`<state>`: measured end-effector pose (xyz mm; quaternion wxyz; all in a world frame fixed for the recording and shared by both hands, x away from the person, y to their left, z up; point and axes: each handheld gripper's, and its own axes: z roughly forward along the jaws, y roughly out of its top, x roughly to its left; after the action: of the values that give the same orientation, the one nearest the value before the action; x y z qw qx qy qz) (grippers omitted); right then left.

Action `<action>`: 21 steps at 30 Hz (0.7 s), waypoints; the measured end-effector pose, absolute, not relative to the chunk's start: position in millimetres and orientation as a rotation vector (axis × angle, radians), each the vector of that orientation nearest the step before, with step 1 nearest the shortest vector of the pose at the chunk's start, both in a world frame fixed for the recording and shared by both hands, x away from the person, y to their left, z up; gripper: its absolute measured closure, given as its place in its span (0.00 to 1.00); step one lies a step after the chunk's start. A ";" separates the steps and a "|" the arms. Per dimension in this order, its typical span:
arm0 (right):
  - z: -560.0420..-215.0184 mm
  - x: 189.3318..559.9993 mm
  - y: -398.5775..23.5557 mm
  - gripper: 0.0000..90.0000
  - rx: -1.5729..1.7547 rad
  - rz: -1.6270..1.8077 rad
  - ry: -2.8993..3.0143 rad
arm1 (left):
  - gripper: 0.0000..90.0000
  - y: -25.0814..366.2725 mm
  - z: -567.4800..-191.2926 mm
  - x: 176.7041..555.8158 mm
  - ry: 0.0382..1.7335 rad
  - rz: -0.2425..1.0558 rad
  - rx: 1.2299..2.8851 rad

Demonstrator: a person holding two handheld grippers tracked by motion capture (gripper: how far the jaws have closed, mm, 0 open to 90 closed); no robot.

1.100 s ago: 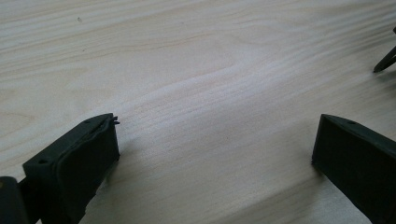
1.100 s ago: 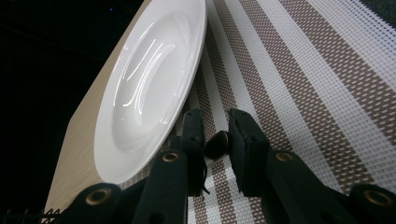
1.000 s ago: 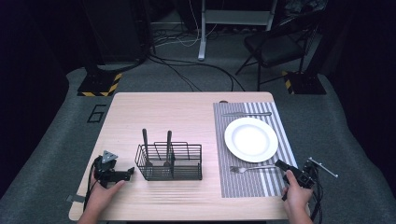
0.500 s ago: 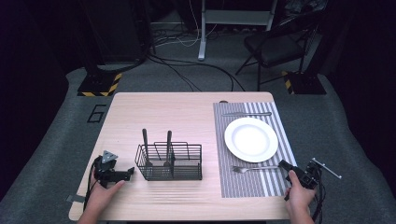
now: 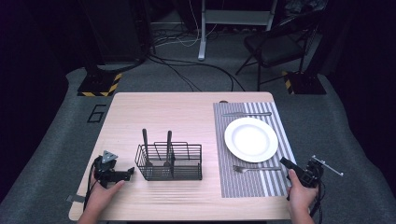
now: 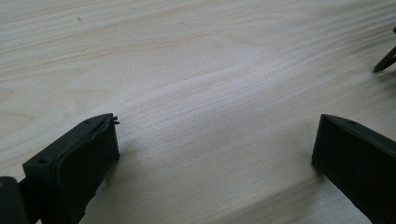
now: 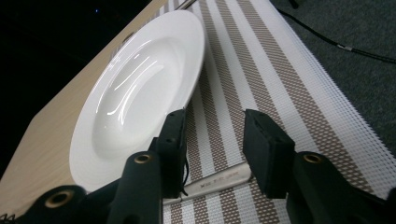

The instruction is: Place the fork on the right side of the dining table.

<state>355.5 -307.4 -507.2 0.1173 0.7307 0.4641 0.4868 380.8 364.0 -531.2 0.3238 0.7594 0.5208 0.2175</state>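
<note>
A silver fork (image 5: 256, 169) lies on the striped placemat (image 5: 275, 186) just below a white plate (image 5: 251, 139). My right gripper (image 5: 286, 164) sits at the fork's handle end, by the table's right edge. In the right gripper view its jaws (image 7: 215, 130) have just been opening and stand apart, with the fork handle (image 7: 219, 179) lying on the mat between them, untouched by the pads. The plate (image 7: 140, 93) is just beyond. My left gripper (image 5: 127, 173) rests low on the wood left of a black wire basket (image 5: 169, 162), its jaws (image 6: 215, 140) wide open and holding nothing.
Two black-handled utensils (image 5: 156, 142) stand in the basket. A knife (image 5: 246, 114) lies on the placemat beyond the plate. A foot of the basket (image 6: 385, 60) shows at the right edge of the left gripper view. A chair and cables are on the floor behind the table.
The right gripper's jaws have spread apart and the hand has drawn back slightly to the right. The fork stays on the mat. The left hand has not moved.
</note>
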 end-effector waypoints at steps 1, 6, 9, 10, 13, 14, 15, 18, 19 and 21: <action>-505.7 355.9 -304.6 0.63 2.122 1.419 1.373 | 0.00 364.1 -531.1 380.8 1.365 0.570 1.994; -499.4 357.1 -294.5 0.60 2.049 1.386 1.455 | 0.00 364.0 -531.2 380.8 1.366 0.571 1.993; -490.8 358.9 -286.3 0.58 1.963 1.347 1.545 | 0.00 364.1 -531.2 380.8 1.366 0.571 1.994; -488.1 359.7 -284.2 0.58 1.946 1.343 1.558 | 0.00 364.1 -531.2 380.8 1.366 0.571 1.994; -480.5 361.2 -278.3 0.57 1.903 1.343 1.603 | 0.00 364.0 -531.2 380.8 1.367 0.571 1.991; -478.3 362.1 -275.5 0.56 1.892 1.345 1.624 | 0.00 364.1 -531.1 380.7 1.365 0.570 1.994; -476.4 363.1 -272.4 0.55 1.877 1.343 1.651 | 0.00 364.0 -531.2 380.7 1.366 0.571 1.992; -473.4 363.9 -265.1 0.55 1.848 1.346 1.690 | 0.00 364.0 -531.2 380.8 1.366 0.571 1.992; -471.1 365.0 -255.5 0.54 1.804 1.337 1.746 | 0.00 364.0 -531.2 380.7 1.367 0.571 1.992; -470.1 365.4 -248.7 0.54 1.771 1.337 1.783 | 0.00 364.0 -531.2 380.7 1.367 0.571 1.992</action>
<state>365.4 -248.7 -470.1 0.1471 0.6153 0.6196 0.4646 380.7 364.0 -531.2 0.3239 0.7592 0.5210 0.2175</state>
